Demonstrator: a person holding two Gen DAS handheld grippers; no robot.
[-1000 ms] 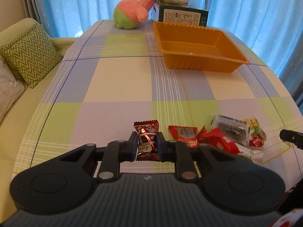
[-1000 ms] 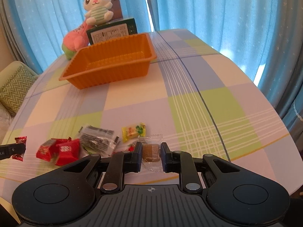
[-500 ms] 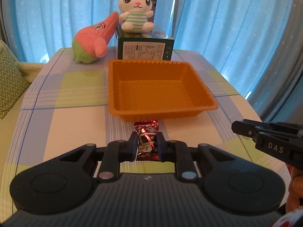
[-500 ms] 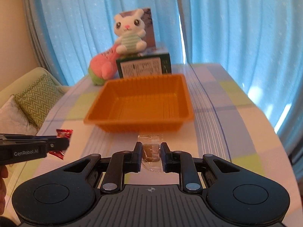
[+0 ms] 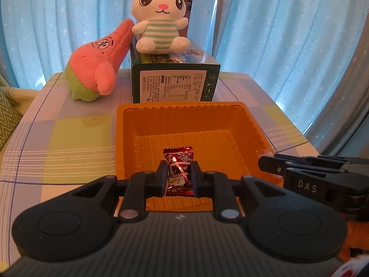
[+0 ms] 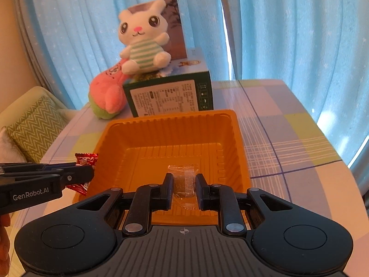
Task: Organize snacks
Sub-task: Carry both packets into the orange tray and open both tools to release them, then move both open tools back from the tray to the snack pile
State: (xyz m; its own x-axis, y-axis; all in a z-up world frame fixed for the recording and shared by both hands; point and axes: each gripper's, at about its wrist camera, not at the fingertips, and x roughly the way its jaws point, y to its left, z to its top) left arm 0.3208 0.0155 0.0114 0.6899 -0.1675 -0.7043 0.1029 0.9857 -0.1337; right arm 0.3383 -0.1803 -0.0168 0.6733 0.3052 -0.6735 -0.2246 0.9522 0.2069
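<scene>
My left gripper (image 5: 178, 176) is shut on a red foil candy (image 5: 178, 164) and holds it over the near part of the orange tray (image 5: 253, 127). My right gripper (image 6: 184, 185) is shut on a clear-wrapped brown snack (image 6: 184, 180) and holds it over the same orange tray (image 6: 237, 143). In the right wrist view the left gripper (image 6: 78, 175) comes in from the left at the tray's near left corner, with the red candy (image 6: 86, 160) in it. In the left wrist view the right gripper (image 5: 272, 164) comes in from the right at the tray's rim. The tray's floor is bare.
Behind the tray stands a dark green box (image 5: 175, 85) with a white bunny plush (image 5: 159, 16) on top. A pink starfish plush (image 5: 99, 64) leans beside it. Blue curtains hang behind the checked tablecloth (image 5: 57, 143). A sofa with a zigzag cushion (image 6: 37, 124) is at the left.
Both grippers have moved forward from the front of the table to the orange tray, each carrying its snack. They now hang over the tray.
</scene>
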